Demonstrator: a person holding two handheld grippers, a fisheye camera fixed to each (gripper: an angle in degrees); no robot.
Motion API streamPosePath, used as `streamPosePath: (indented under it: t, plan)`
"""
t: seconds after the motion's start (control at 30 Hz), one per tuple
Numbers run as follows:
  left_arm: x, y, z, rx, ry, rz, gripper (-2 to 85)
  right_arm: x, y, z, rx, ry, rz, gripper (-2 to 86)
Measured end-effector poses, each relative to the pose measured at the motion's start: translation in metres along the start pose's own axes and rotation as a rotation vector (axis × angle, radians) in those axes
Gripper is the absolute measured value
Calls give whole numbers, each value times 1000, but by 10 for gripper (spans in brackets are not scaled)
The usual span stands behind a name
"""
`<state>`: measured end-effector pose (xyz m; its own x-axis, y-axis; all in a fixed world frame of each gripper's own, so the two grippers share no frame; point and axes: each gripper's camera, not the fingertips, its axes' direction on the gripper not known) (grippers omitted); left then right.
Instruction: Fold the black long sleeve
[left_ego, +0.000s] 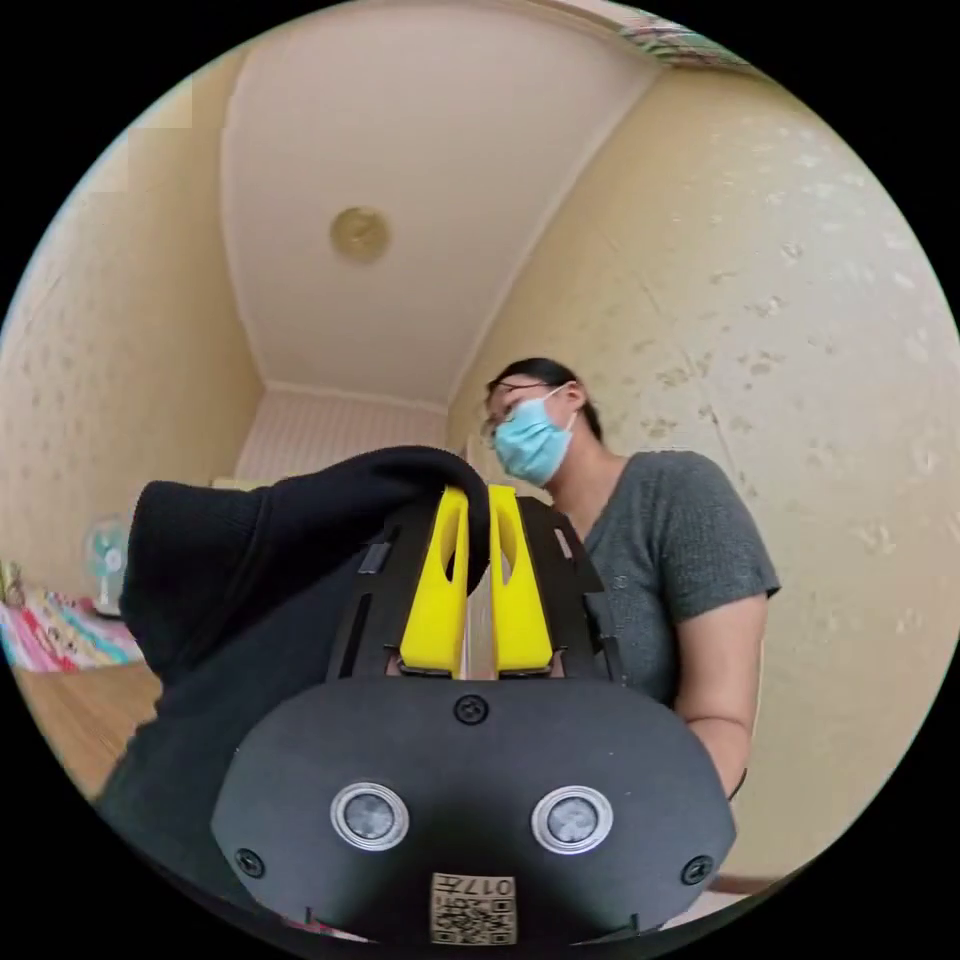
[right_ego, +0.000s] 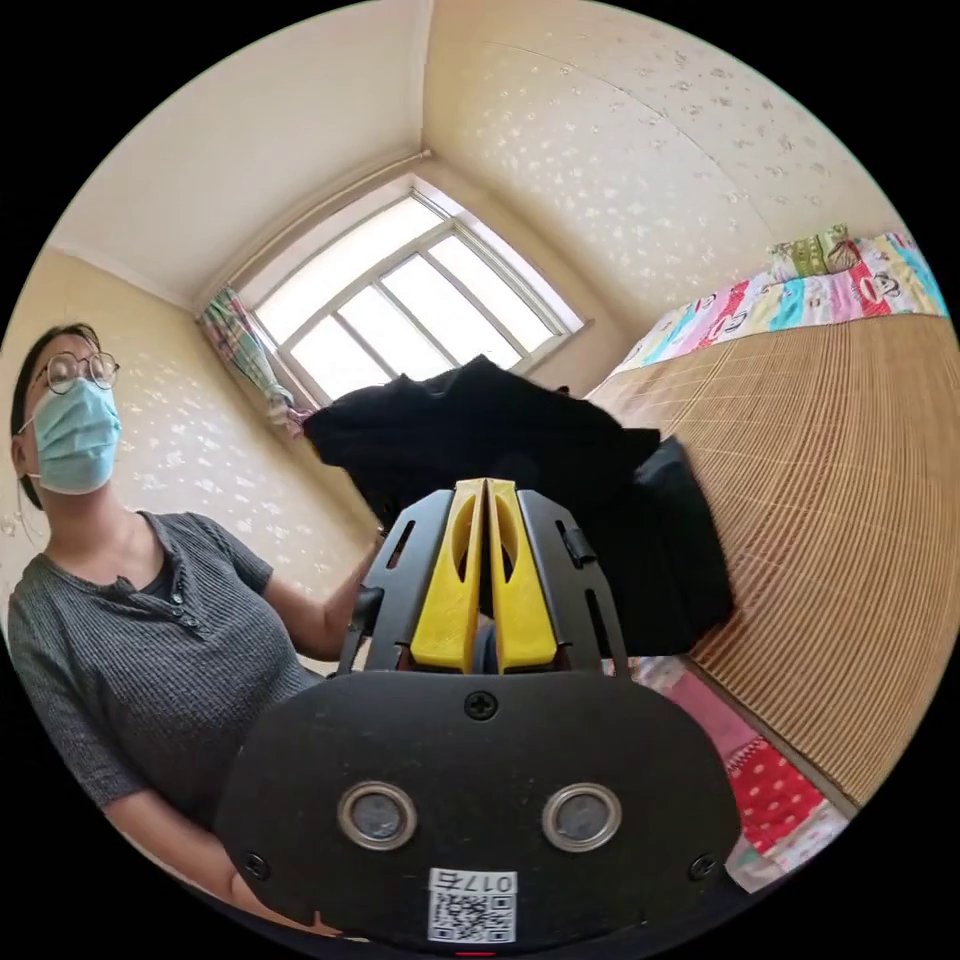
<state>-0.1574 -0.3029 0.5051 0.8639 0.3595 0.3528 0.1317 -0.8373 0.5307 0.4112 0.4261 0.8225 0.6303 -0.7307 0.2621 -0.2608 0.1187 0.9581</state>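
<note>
Stretching across the right of the right gripper view, the woven straw bed mat (right_ego: 850, 520) is the largest thing here and the surface on which the fold would be laid; a bright patterned sheet (right_ego: 800, 290) runs along its far edge and shows again below its near edge. A person in a grey ribbed short-sleeved top (left_ego: 660, 560) stands beside it, holding both tools up toward the pale ceiling.

The black long-sleeved garment (right_ego: 520, 450) is off the mat altogether, hanging in the air between the two tools. In the left gripper view its knit fabric (left_ego: 240, 560) drapes over the jaw tips and falls away to one side, bunched and doubled.

The left gripper (left_ego: 478, 500) has its yellow jaws narrowed with a fold of black cloth caught at the tips, a thin slit between them lower down. The right gripper (right_ego: 485, 492) has its yellow jaws pressed together, black cloth pinched at their ends.

I judge this to be the lifting and shaking-out step, before any fold is made: the garment is gathered, not spread. The next move likely calls for drawing the two grips apart to pull the cloth taut, then lowering it flat onto the middle of the mat, keeping sleeves from tucking underneath.
</note>
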Motion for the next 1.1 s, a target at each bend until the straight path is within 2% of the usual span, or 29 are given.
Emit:
streamPosePath:
  t: [0.1, 0.23, 0.37, 0.57, 0.77, 0.83, 1.1]
  plan:
    - [5, -16, -1, 89, 216, 131, 36, -9, 8, 6, -4, 20, -58, 83]
    - [-6, -15, -1, 222, 337, 132, 36, -17, 25, 48, -98, -43, -117, 149]
    - [-16, 2, -2, 364, 397, 78, 36, -28, 45, 96, -196, -196, -172, 159]
    - [-10, 19, -10, 501, 521, 88, 36, -41, 64, 137, -221, 9, -168, 89]
    - [5, 9, -13, 519, 556, 135, 36, -67, 77, 169, -232, 166, -223, 145]
    - [8, 5, -12, 512, 568, 146, 36, -82, 84, 193, -263, 318, -227, 155]
    - [2, 12, -4, 544, 589, 124, 36, -110, 92, 266, -356, 358, -257, 74]
